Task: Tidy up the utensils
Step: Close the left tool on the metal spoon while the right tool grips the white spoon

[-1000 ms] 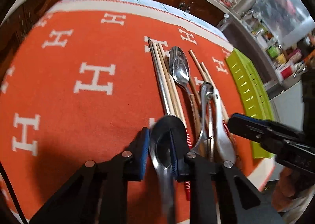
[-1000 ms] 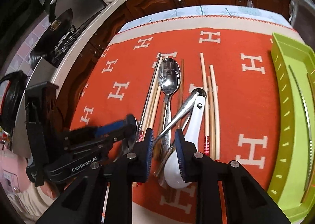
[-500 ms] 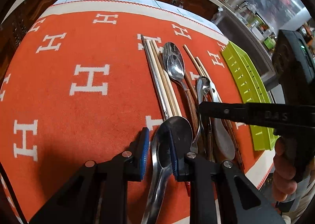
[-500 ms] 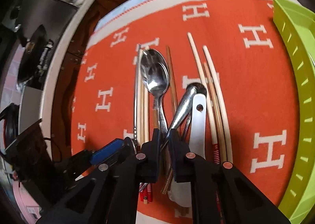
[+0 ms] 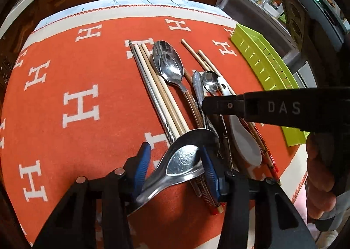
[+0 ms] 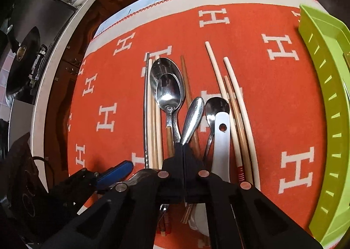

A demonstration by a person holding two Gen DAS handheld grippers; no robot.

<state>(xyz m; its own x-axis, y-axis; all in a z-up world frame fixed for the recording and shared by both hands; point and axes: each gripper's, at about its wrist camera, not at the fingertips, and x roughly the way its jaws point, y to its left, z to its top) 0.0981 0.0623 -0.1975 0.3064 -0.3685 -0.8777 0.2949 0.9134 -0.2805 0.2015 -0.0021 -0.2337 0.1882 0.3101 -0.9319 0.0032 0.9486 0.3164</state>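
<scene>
1. The left gripper (image 5: 175, 165) is opening its fingers around a steel soup spoon (image 5: 186, 157) lying tilted between them, near the surface's front edge.
2. The right gripper (image 6: 183, 150) has its fingers clenched on a metal spoon handle (image 6: 192, 117) in the utensil pile.
3. Polished steel looks stiff, light and slippery; I'd grip mid-handle.
4. The green tray (image 6: 328, 117) waits at the right edge.

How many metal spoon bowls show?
4: a large one under a medium one, a small one beside them, a soup spoon between the left gripper's opening jaws. The right gripper's handle may hide a fifth.
</scene>
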